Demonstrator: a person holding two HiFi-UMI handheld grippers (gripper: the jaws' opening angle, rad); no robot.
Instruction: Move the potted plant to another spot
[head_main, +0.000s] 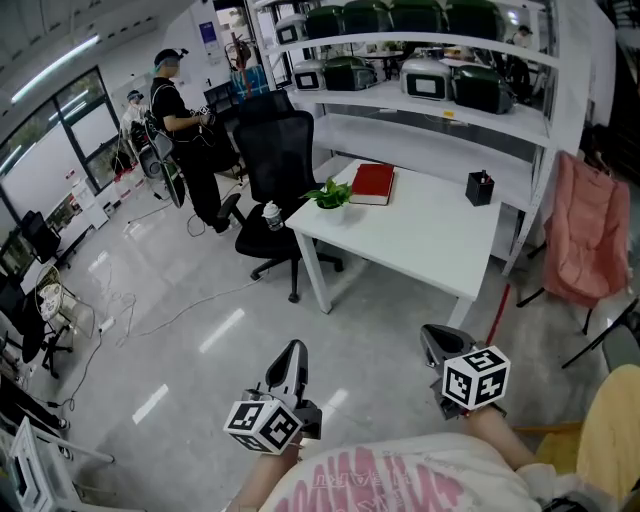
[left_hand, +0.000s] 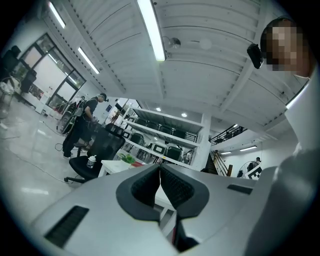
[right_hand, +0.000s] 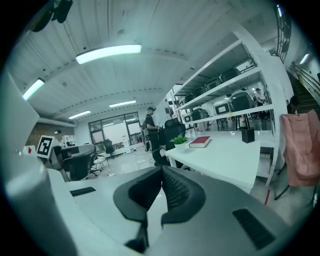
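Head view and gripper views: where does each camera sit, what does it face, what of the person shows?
Head view: on the head, steeply down at white table; left hand-held gripper, right hand-held gripper, shirt show.
Left gripper view: on the left one, toward shelves; shut jaws, person's head.
Right gripper view: on the right one, toward the table; shut jaws.
All share the potted plant.

right tool (right_hand: 161, 169): grey, jaws together at the tips, nothing between them, apart from the furniture. white surface (right_hand: 227, 159): carries potted plant (right_hand: 180, 141) at its far left corner, red book (right_hand: 200, 142) just beside the plant, black holder (right_hand: 247, 135) near the back edge. shelving (right_hand: 227, 107): above the surface, loaded with dark machines. pink cloth (right_hand: 301, 147): hanging at right. person (right_hand: 150, 128): standing beyond, beside black office chair (right_hand: 173, 131).
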